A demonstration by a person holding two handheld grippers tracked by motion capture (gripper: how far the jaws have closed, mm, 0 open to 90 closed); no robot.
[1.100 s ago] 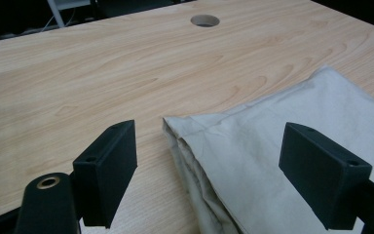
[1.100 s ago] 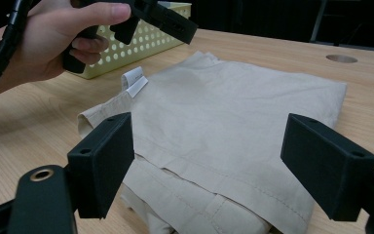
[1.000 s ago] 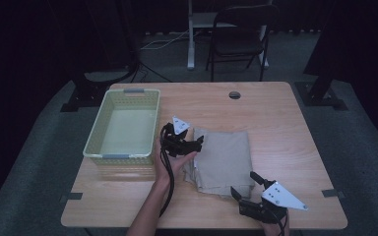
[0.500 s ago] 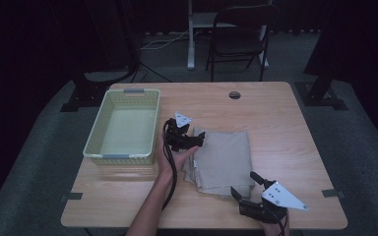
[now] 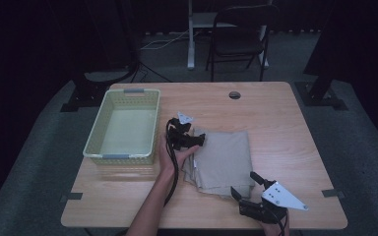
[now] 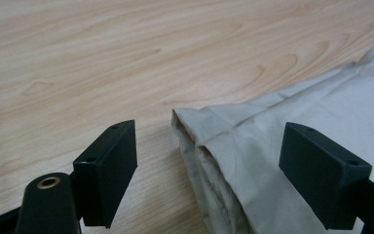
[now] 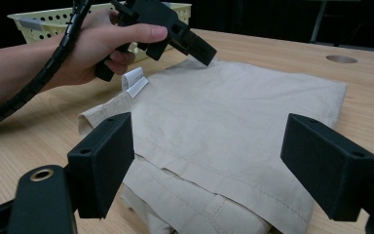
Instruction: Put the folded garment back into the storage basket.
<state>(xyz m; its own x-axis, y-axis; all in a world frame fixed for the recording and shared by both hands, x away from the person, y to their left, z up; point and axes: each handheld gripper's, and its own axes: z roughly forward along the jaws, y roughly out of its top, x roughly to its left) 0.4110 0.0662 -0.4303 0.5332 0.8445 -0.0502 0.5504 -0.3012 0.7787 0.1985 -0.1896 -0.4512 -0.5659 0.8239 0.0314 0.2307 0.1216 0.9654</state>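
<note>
High view gives me the folded beige cloth (image 5: 225, 161) mid-tabletop (image 5: 285, 128), my left tool (image 5: 200, 141) spread at its far-left corner, my right tool (image 5: 246, 184) spread at its near edge.

A staged recording room or lab, kept dark: a light wooden table with a round cable hole (image 5: 235, 95) stands alone on grey carpet (image 5: 39, 162), black drapes behind. Beyond its far edge sit a black folding metal chair (image 5: 241, 39) and loose floor cables (image 5: 165, 42).
</note>
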